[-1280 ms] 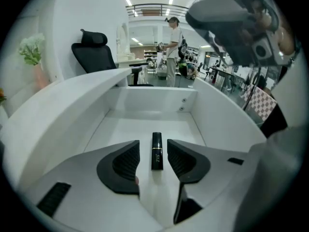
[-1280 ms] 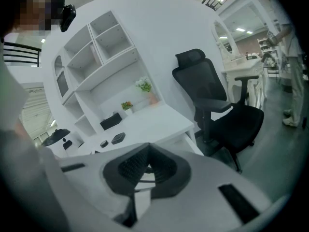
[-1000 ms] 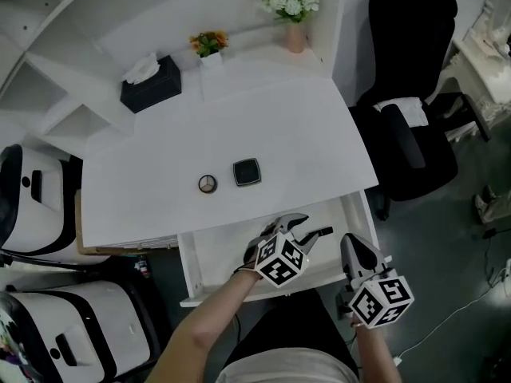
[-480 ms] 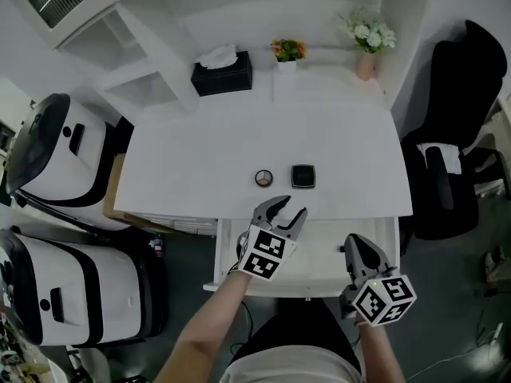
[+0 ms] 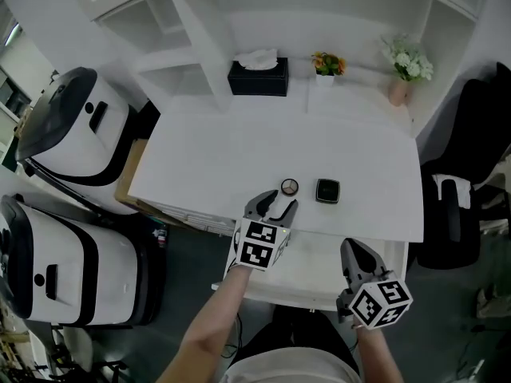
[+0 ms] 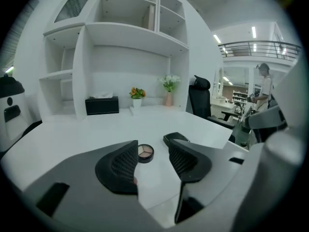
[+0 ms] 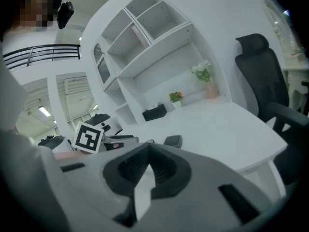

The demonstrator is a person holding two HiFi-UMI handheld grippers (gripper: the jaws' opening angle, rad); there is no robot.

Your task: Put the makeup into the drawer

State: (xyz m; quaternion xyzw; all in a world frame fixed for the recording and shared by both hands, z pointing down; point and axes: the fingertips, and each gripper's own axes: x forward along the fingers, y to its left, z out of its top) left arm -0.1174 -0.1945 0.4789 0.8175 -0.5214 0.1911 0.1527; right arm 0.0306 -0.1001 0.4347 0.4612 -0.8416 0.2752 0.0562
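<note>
Step in hand: approach for the first pick. Round compact [image 5: 289,187] and square black compact [image 5: 327,191] lie side by side near the front edge of the counter [image 5: 239,150], above the open drawer [image 5: 318,252]. Left claw [image 5: 275,207]: just been opening, part spread, nothing between, round compact just ahead. Right claw [image 5: 356,256]: closed, empty, over the drawer. Next, likely: left claw straddles the round compact, then closes.

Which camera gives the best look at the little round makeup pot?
The left gripper view: the round makeup pot lies close ahead, its coloured sections visible. The head view shows it small, from above. The right gripper view doesn't show it clearly.
</note>
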